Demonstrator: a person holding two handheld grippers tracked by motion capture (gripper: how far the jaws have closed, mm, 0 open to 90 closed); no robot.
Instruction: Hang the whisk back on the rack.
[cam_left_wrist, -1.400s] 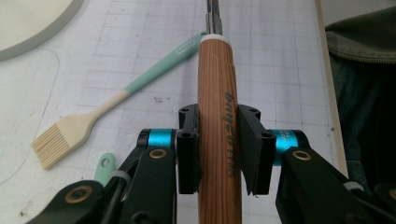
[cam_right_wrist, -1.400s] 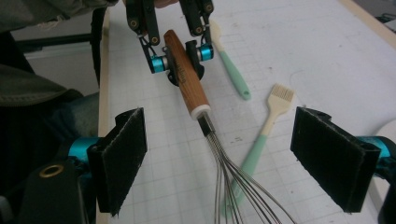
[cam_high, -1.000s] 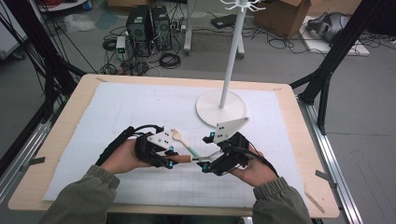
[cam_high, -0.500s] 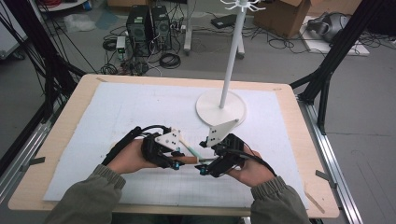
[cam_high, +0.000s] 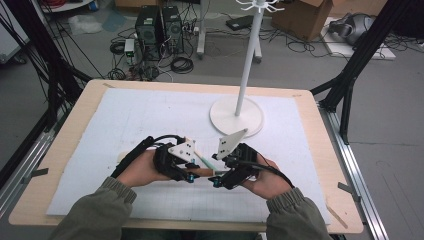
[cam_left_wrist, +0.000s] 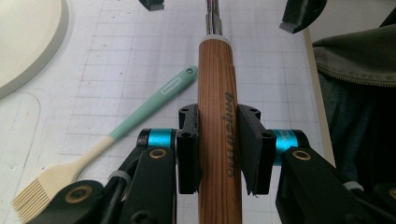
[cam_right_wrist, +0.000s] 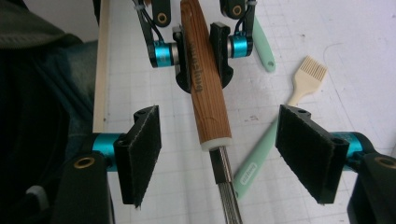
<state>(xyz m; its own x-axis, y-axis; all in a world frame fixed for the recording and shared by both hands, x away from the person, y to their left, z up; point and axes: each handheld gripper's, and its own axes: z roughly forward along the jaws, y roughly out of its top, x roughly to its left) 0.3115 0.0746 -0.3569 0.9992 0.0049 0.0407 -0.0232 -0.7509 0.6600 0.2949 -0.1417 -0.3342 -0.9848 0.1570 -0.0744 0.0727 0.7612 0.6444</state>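
Wooden handle (cam_left_wrist: 219, 126) with dark lettering along its side, a pale collar and thin metal wires (cam_right_wrist: 226, 191) at 1 end. It is held level above the worktop, clamped around its middle between 2 black pads.

you'll find the white stand's round base (cam_high: 236, 116) on the far right part of the white mat (cam_high: 125, 120). nearer you than that base lies a mint-handled pastry brush (cam_left_wrist: 116, 135), flat on the mat. well beyond the base, black computer towers (cam_high: 159, 27) stand on the floor.
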